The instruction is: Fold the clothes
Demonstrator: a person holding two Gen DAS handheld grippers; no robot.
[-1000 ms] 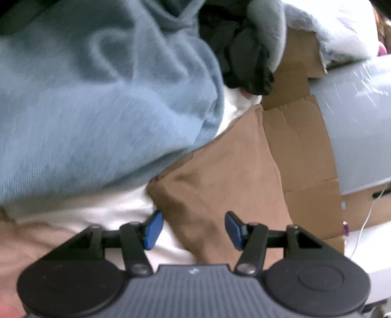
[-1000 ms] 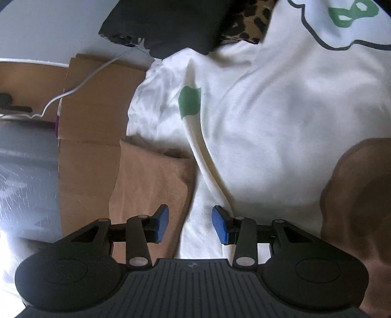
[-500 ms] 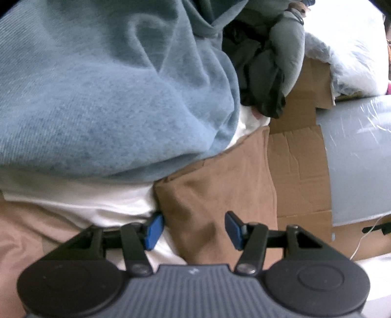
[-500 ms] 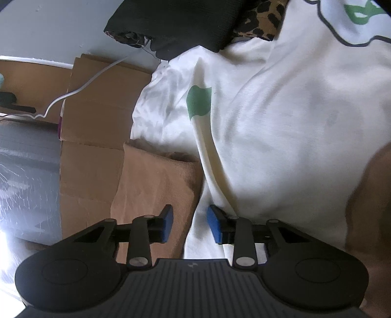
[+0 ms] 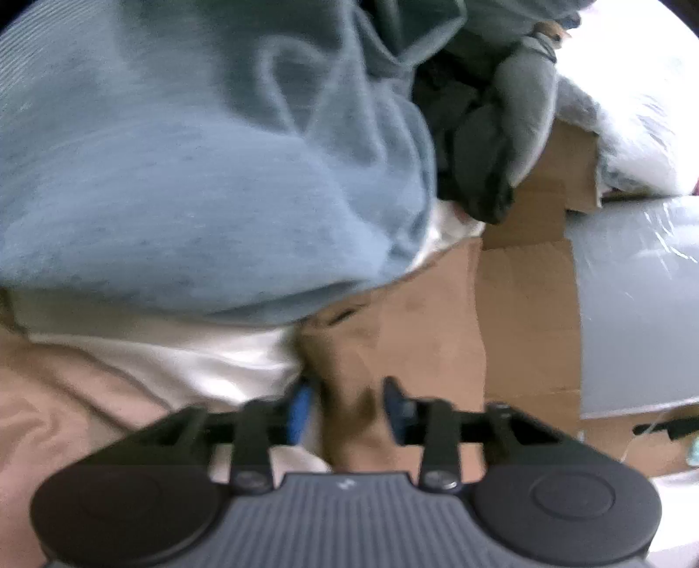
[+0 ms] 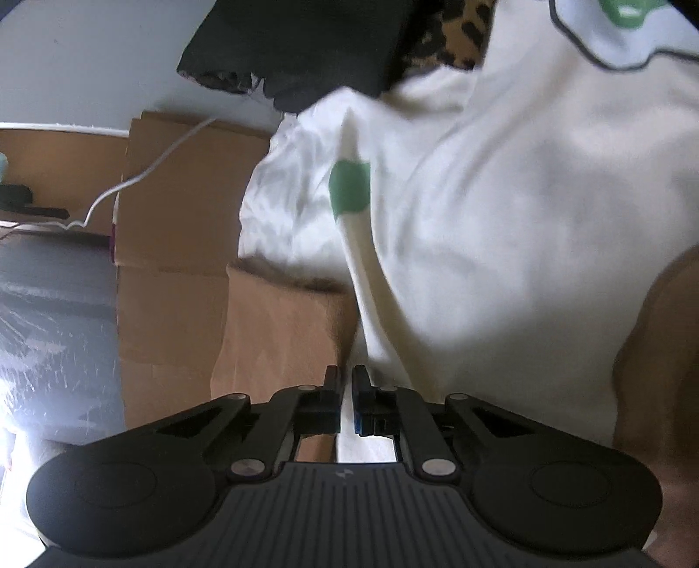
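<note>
Left wrist view is looking down along the left gripper (image 5: 345,404), whose jaws are closing around a raised fold of the tan garment (image 5: 349,362); the cloth is standing between the two blue pads (image 5: 300,408), and the blur is making it impossible to tell whether the pads are already pressing it. That tan garment is lying at the lower middle, running back toward flattened brown cardboard (image 5: 528,314) on the right. A bulky blue-grey sweater (image 5: 196,174) is filling the upper left and overhanging a strip of white cloth (image 5: 188,362). Pinkish fabric (image 5: 57,410) is spreading across the lower left. Dark clothing (image 5: 467,144) is bunching at the top centre beside a grey sleeve-like piece (image 5: 524,109), and a grey plastic-covered surface (image 5: 638,297) is lying on the far right. Right wrist view is showing the right gripper (image 6: 346,395) with its jaws closing to a thin slit, right where the tan garment's edge (image 6: 279,332) is meeting the cream sweatshirt (image 6: 502,218); a sliver of pale cloth is showing in the slit, but which fabric is being pinched cannot be told. The cream sweatshirt, carrying a green patch (image 6: 349,188), is covering the centre and right. A black garment (image 6: 306,48) and a leopard-print piece (image 6: 454,35) are lying along the top. A white cable (image 6: 144,179) is trailing over the cardboard (image 6: 174,244) on the left.
</note>
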